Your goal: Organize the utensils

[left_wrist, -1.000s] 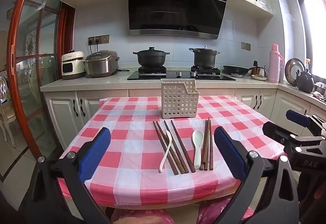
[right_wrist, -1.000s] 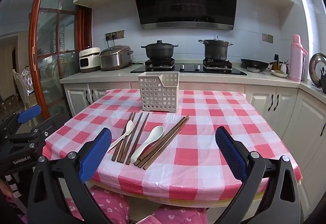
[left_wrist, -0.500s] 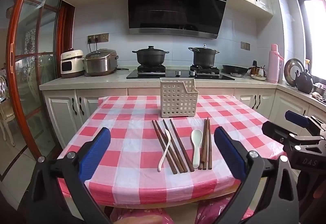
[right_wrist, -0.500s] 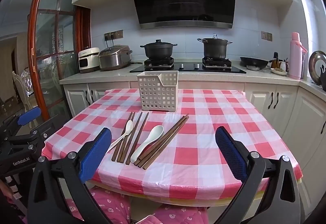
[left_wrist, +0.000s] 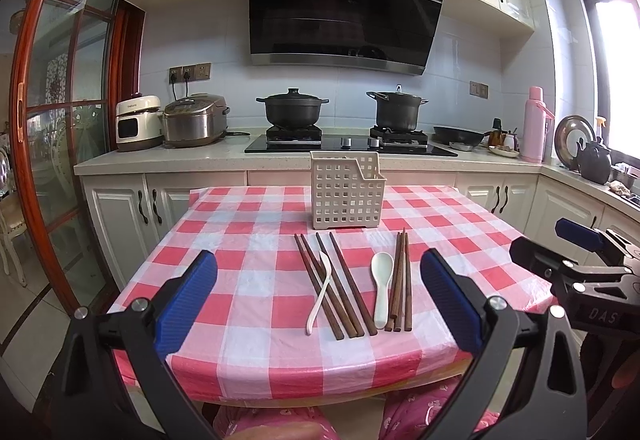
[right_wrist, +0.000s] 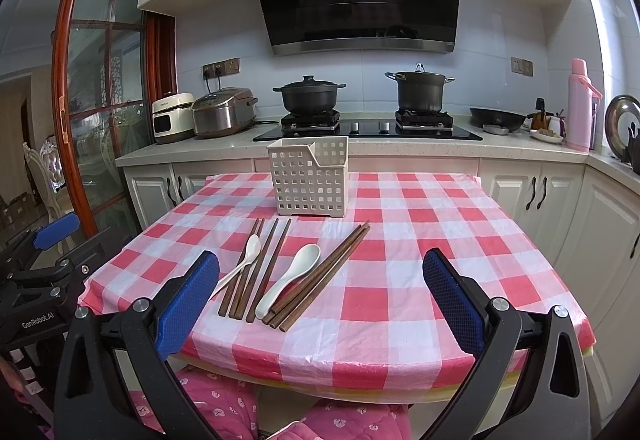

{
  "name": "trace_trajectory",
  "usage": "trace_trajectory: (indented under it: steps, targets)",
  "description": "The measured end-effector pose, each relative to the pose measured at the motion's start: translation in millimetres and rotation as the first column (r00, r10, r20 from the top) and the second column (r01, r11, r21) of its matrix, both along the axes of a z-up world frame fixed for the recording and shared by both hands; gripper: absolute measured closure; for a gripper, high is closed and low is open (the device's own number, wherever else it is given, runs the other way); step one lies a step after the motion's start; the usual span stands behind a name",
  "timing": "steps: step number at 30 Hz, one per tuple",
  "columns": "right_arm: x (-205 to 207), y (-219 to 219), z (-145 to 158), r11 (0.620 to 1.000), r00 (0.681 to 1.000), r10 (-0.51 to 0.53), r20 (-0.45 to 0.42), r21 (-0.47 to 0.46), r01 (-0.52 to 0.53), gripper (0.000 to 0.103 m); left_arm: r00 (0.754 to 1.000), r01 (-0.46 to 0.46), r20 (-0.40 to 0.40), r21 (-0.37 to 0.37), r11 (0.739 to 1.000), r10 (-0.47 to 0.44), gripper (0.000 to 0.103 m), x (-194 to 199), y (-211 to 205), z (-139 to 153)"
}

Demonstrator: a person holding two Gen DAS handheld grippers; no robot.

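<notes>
Several brown chopsticks (left_wrist: 335, 284) and two white spoons lie side by side on the red-checked table (left_wrist: 240, 280). The slim spoon (left_wrist: 320, 292) lies among the left chopsticks; the broad spoon (left_wrist: 381, 286) lies beside the right chopsticks (left_wrist: 401, 280). A white lattice utensil basket (left_wrist: 346, 190) stands upright behind them. In the right wrist view the basket (right_wrist: 310, 176), chopsticks (right_wrist: 262, 268), slim spoon (right_wrist: 244, 260) and broad spoon (right_wrist: 292, 276) show too. My left gripper (left_wrist: 318, 304) and my right gripper (right_wrist: 320, 304) are both open and empty, held at the table's near edge.
A counter (left_wrist: 200, 156) behind the table holds two cookers, a hob with two black pots (left_wrist: 292, 108), a pan and a pink flask (left_wrist: 534, 124). A wood-framed glass door (left_wrist: 52, 120) stands at left. Pink-patterned trousers (right_wrist: 224, 404) show below the table edge.
Both views have shifted only slightly; the utensils and basket have not moved. Both grippers stay open.
</notes>
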State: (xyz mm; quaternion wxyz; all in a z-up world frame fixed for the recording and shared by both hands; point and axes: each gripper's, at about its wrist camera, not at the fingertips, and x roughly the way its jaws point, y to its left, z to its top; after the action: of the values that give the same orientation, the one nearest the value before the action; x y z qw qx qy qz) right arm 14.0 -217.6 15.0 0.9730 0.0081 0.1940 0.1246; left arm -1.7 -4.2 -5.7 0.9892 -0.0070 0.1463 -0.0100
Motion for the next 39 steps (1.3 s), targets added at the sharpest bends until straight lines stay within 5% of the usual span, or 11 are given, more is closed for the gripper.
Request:
trace_trajectory:
  steps: [39]
  targets:
    - [-2.2,-1.0,-5.1,1.000,1.000,-0.002,-0.008,0.009,0.002,0.007,1.000,0.002,-0.009,-0.005,1.000,-0.002,0.005,1.8,1.6,0.1]
